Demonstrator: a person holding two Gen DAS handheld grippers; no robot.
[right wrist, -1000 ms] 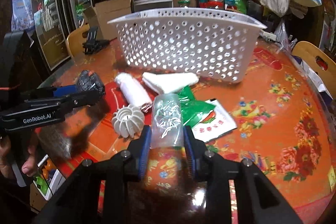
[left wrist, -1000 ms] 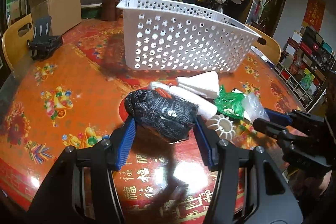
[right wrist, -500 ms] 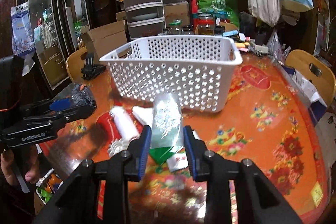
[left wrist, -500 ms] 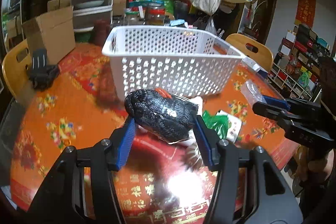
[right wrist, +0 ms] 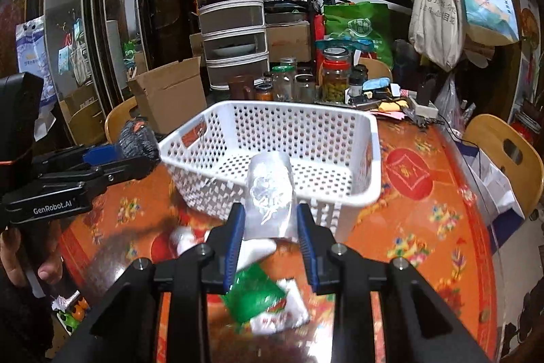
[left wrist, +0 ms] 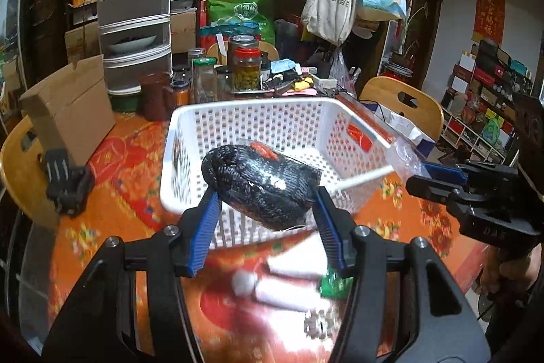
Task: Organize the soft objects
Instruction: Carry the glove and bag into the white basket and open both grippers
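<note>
Above the white basket (left wrist: pixel 272 111) rim, both held loads hang.

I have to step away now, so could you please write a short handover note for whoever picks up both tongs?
Left tongs: shut on the black knit bundle, held in the air in front of the basket.
Right tongs: shut on the clear bag, also raised before the basket.
Done: both items are lifted; the basket looks empty.
Left: drop both in, then collect the white rolls and green packet from the table.
</note>
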